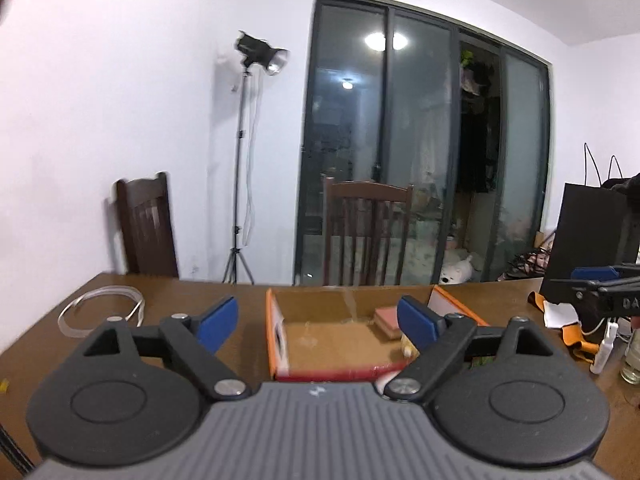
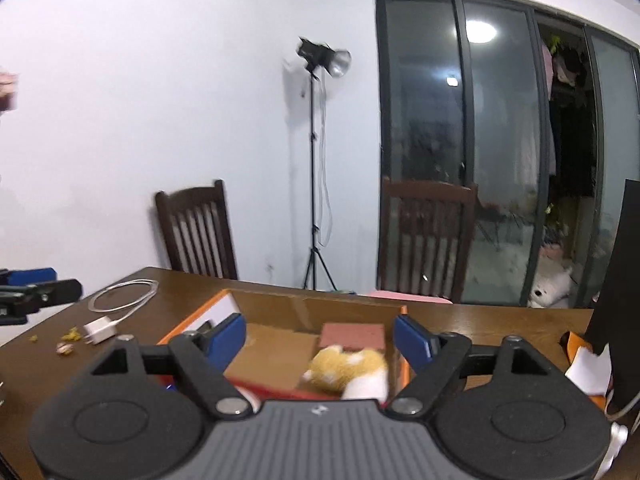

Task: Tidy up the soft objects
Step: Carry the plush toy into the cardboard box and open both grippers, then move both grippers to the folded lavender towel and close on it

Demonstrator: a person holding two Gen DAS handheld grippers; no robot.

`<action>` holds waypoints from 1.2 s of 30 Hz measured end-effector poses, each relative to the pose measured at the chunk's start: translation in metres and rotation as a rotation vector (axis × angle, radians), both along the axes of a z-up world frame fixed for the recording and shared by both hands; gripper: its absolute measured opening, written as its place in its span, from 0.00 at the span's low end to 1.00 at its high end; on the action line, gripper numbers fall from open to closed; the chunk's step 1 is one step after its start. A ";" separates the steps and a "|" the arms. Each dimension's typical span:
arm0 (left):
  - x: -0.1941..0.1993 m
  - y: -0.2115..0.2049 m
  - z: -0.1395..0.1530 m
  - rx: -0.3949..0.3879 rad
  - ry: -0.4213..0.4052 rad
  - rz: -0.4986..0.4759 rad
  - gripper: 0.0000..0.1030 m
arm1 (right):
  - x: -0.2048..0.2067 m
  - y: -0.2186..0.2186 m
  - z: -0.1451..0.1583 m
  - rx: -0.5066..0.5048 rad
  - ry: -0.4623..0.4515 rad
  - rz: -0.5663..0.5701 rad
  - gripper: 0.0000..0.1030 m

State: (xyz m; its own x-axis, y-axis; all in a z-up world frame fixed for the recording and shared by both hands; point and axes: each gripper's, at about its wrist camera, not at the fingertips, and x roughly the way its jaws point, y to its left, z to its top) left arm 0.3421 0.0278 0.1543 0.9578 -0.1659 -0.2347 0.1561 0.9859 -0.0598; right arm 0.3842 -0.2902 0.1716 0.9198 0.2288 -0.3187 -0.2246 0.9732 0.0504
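- Left gripper: jaws spread wide, nothing between the blue pads, hovering over the wooden table just in front of the cardboard box.
- Right gripper: also wide open and empty, held above the near edge of the same box.
- Box is open-topped with orange sides, sitting mid-table.
- Pink sponge lies in the far right corner of the box — flat on the floor of it; seen from the left wrist too.
- Yellow-and-white plush toy is in the box, near right corner, just in front of the sponge; touching it or not, can't tell.
- Left of the box: white charger with coiled cable, plus a few small yellow crumbs on the tabletop.
- Right of the box: orange-and-white cloth item beside a black panel.
- Behind the table: two dark wooden chairs, a studio light on a stand, glass sliding doors.
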 end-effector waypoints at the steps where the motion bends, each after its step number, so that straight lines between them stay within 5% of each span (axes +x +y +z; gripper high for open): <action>1: -0.012 0.000 -0.006 0.004 -0.013 0.010 0.88 | -0.014 0.002 -0.006 -0.005 -0.008 0.004 0.78; 6: -0.080 0.003 -0.044 0.004 -0.030 0.068 0.94 | -0.083 0.009 -0.040 -0.007 -0.063 0.026 0.85; 10: -0.124 0.007 -0.069 -0.062 0.049 0.069 0.98 | -0.135 0.009 -0.074 0.043 -0.034 0.019 0.87; 15: -0.144 -0.011 -0.093 0.083 0.141 -0.009 0.99 | -0.169 0.005 -0.104 0.034 0.081 0.029 0.88; 18: -0.138 -0.011 -0.096 0.082 0.143 -0.030 0.99 | -0.168 0.002 -0.109 0.000 0.096 0.002 0.87; 27: -0.086 -0.053 -0.101 -0.033 0.223 -0.221 0.93 | -0.130 -0.002 -0.124 0.147 0.180 0.039 0.76; 31: -0.044 -0.063 -0.111 -0.167 0.347 -0.298 0.73 | -0.097 0.003 -0.128 0.183 0.222 0.033 0.69; 36: -0.010 -0.057 -0.130 -0.350 0.457 -0.360 0.67 | -0.058 0.006 -0.139 0.248 0.302 0.040 0.52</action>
State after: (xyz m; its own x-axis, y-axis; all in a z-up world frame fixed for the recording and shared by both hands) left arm 0.3324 -0.0296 0.0245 0.6459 -0.5960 -0.4770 0.3546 0.7876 -0.5040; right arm 0.3263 -0.2846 0.0327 0.7821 0.3665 -0.5040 -0.2009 0.9139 0.3528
